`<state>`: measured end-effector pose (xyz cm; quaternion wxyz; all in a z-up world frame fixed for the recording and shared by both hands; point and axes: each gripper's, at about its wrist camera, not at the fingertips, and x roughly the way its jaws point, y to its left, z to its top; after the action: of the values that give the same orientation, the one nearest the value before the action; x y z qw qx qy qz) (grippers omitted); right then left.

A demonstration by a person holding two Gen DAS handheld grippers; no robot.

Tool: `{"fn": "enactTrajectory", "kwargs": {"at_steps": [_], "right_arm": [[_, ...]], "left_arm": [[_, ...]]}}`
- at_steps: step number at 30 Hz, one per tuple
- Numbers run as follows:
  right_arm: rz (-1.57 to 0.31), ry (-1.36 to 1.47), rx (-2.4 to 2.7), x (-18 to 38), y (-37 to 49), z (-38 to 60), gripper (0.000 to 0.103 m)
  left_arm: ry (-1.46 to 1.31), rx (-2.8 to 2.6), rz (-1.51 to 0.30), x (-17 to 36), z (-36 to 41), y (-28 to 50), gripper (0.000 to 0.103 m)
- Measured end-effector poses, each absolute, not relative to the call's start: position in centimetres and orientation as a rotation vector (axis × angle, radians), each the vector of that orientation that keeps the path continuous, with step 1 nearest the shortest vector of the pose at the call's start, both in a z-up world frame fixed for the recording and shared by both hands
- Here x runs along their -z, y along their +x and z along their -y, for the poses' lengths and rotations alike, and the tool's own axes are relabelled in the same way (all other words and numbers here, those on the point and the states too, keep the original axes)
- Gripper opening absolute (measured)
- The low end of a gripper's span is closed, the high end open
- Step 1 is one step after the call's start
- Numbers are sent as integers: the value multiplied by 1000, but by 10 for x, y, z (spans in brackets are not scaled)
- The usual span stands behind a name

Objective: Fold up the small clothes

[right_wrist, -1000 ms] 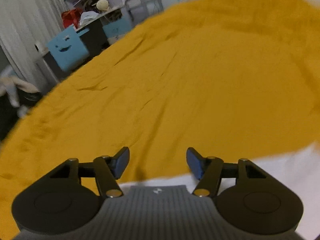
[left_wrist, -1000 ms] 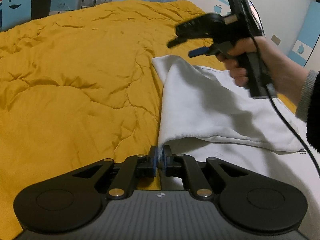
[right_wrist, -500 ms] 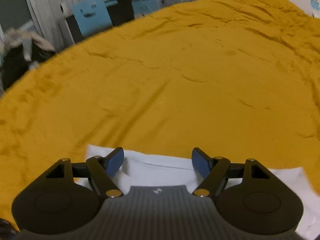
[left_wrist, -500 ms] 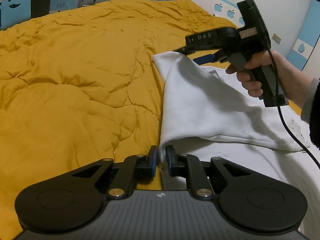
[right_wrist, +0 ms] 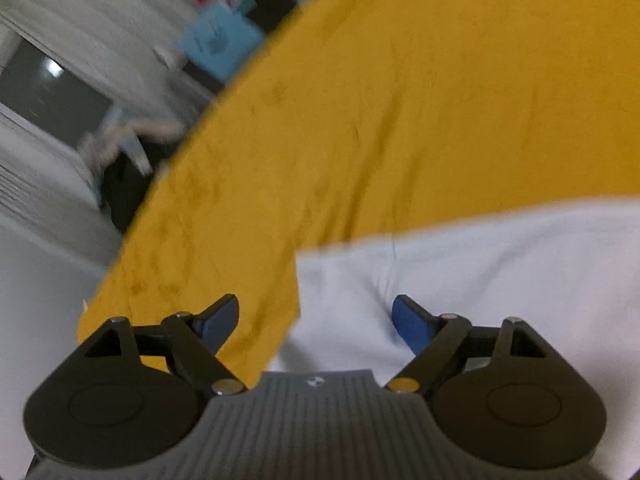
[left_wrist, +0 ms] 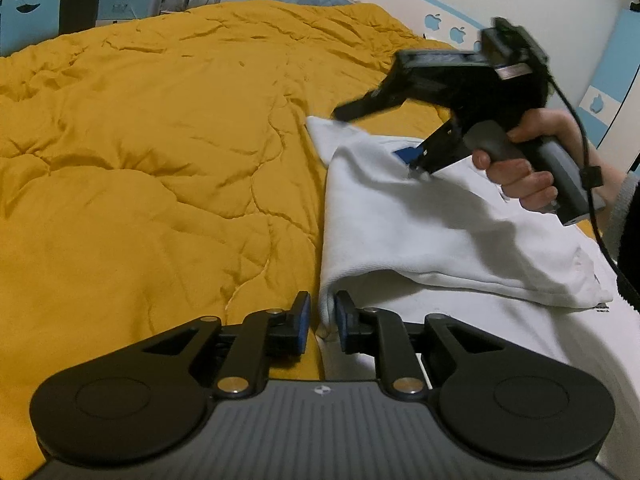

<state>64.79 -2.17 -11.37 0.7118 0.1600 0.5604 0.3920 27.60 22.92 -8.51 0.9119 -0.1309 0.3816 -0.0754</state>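
A white garment (left_wrist: 420,224) lies on the yellow quilt (left_wrist: 160,152), its top layer folded over. My left gripper (left_wrist: 319,318) sits at the near left edge of the fold. Its jaws stand slightly apart with the cloth edge between them, not pinched. My right gripper (left_wrist: 376,128) is held by a hand above the far corner of the garment, tilted, jaws wide open. In the right wrist view the right gripper (right_wrist: 316,316) is open over the corner of the white garment (right_wrist: 460,272). One finger hangs over cloth, the other over the quilt (right_wrist: 400,100).
The quilt covers a large bed. A blue chair (left_wrist: 28,4), a desk and shelves stand beyond the far left side. A wall with blue apple stickers (left_wrist: 456,34) is at the right. A cable (left_wrist: 600,224) hangs from the right gripper.
My left gripper has opened and let go of the cloth edge. My right gripper has come down and tilted over the far corner of the garment, still open.
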Motion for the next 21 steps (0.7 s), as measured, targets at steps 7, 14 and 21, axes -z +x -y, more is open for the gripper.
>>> {"fn": "enactTrajectory", "kwargs": {"at_steps": [7, 14, 21], "right_arm": [[-1292, 338, -993, 102, 648, -19, 8], [-1212, 432, -812, 106, 653, -35, 0], [-1216, 576, -685, 130, 660, 0, 35]], "left_arm": [[-275, 157, -797, 85, -227, 277, 22], [-270, 154, -797, 85, -226, 278, 23], [-198, 127, -838, 79, -220, 280, 19]]}}
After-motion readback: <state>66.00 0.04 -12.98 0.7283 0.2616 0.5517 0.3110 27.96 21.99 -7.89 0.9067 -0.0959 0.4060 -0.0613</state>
